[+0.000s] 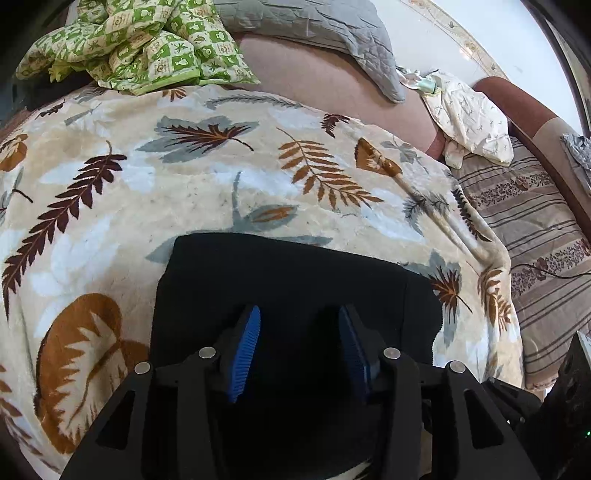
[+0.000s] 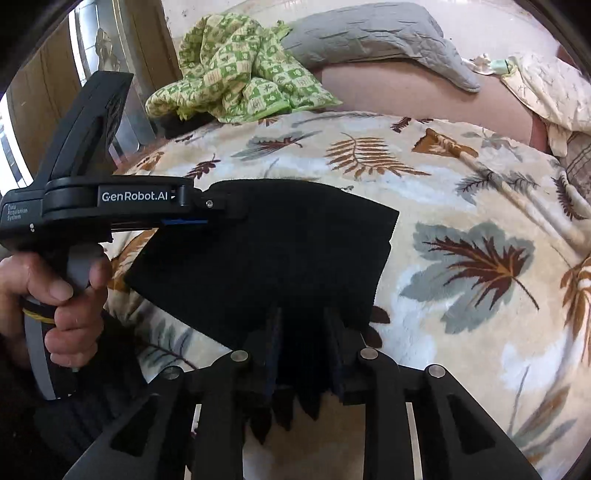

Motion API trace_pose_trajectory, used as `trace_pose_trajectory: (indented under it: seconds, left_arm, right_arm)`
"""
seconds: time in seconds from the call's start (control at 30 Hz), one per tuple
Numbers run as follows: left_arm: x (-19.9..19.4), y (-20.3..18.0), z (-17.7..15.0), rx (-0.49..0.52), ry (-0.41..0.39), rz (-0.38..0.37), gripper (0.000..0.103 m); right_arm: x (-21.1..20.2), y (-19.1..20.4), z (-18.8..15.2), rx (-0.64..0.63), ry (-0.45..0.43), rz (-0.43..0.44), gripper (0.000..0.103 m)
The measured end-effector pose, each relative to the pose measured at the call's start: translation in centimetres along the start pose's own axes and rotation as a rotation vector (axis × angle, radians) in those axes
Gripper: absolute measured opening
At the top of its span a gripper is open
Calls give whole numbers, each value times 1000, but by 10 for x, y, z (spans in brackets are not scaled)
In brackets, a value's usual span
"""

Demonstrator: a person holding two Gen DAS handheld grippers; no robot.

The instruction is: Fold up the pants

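The black pants [image 1: 295, 277] lie folded in a flat block on a cream blanket with a leaf print [image 1: 184, 184]. My left gripper [image 1: 299, 319] hovers over their near part. Its blue pads [image 1: 251, 332] stand well apart and do not pinch the cloth. In the right wrist view the pants [image 2: 277, 251] fill the middle. My right gripper [image 2: 303, 319] is at their near edge, jaws a little apart, with dark cloth below and between them and no clear pinch. A hand [image 2: 62, 295] holds the left gripper [image 2: 236, 212], seen from the side over the pants' far left corner.
A crumpled green checked quilt [image 1: 147, 48] and a grey pillow [image 1: 325, 29] lie at the far end of the bed. A pale cloth [image 1: 472, 122] and a striped cushion [image 1: 535, 229] with a dark cable [image 1: 546, 271] sit to the right. The blanket [image 2: 461, 295] extends right of the pants.
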State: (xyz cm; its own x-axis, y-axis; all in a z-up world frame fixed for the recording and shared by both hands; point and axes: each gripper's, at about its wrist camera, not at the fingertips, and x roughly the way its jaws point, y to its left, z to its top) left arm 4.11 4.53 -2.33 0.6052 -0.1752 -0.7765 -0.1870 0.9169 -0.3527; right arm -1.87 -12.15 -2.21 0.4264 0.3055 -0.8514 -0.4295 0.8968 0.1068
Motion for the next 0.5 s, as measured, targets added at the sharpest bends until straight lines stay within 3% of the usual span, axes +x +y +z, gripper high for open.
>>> trace_pose_trajectory:
  seconds: [0.3, 0.33, 0.37, 0.43, 0.5]
  left_arm:
    - [-1, 1, 1, -8, 0, -10, 46]
    - [-2, 1, 1, -8, -1, -11, 47]
    - [-2, 2, 1, -11, -2, -15, 47]
    - [-8, 4, 2, -28, -20, -36, 47]
    - [-23, 17, 5, -86, -82, -80, 49]
  right_arm:
    - [-4, -9, -3, 60, -38, 46, 27]
    - [-8, -12, -2, 85, -55, 65, 33]
    - [-11, -16, -2, 111, -73, 79, 54]
    - [-23, -32, 1, 201, -149, 98, 86]
    - [-33, -56, 0, 323, -229, 99, 87]
